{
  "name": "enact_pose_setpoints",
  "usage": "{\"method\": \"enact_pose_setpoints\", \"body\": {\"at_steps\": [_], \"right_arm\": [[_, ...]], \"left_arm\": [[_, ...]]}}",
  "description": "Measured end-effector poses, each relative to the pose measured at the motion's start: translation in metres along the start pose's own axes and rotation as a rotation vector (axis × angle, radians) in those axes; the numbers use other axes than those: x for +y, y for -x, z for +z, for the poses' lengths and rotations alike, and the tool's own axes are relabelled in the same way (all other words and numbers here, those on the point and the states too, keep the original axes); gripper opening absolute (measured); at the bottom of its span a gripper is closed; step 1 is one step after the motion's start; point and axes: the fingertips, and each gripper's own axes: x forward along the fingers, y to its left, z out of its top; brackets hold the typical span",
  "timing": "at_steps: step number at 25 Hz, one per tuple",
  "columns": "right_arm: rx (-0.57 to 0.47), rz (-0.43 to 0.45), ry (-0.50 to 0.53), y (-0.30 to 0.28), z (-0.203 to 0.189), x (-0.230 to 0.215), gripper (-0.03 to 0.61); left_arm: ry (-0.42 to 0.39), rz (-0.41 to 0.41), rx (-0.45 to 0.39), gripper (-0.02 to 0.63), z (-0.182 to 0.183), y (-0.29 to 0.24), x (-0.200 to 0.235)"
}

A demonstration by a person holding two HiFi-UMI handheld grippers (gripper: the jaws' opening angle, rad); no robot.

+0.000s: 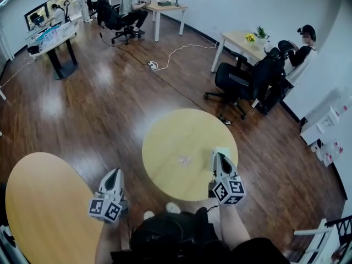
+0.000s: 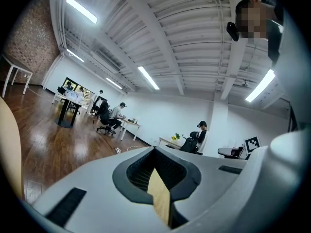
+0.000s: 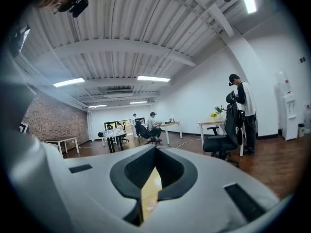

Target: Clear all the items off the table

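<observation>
A round yellow table (image 1: 165,142) stands in the middle of the head view. A small pale crumpled scrap (image 1: 184,160) lies near its centre. My right gripper (image 1: 220,155) hovers over the table's right edge, to the right of the scrap, shut with nothing held. In the right gripper view the jaws (image 3: 154,152) meet at the tips, and the pinkish scrap (image 3: 151,206) shows on the tabletop through the gap behind them. My left gripper (image 1: 114,172) hangs over the floor left of the table, also shut and empty, its tips touching in the left gripper view (image 2: 154,150).
A second round yellow table (image 1: 38,202) fills the lower left. Office chairs (image 1: 236,81), desks (image 1: 245,42) and seated people line the back and right walls. A power strip with a white cable (image 1: 154,65) lies on the wood floor.
</observation>
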Motion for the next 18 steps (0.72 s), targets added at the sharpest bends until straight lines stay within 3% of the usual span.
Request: {"method": "enact_pose_setpoints", "body": {"at_steps": [18], "right_arm": [[-0.038, -0.026, -0.055, 0.011, 0.003, -0.028, 0.002]], "left_arm": [[-0.001, -0.014, -0.032, -0.002, 0.012, -0.004, -0.007]]}}
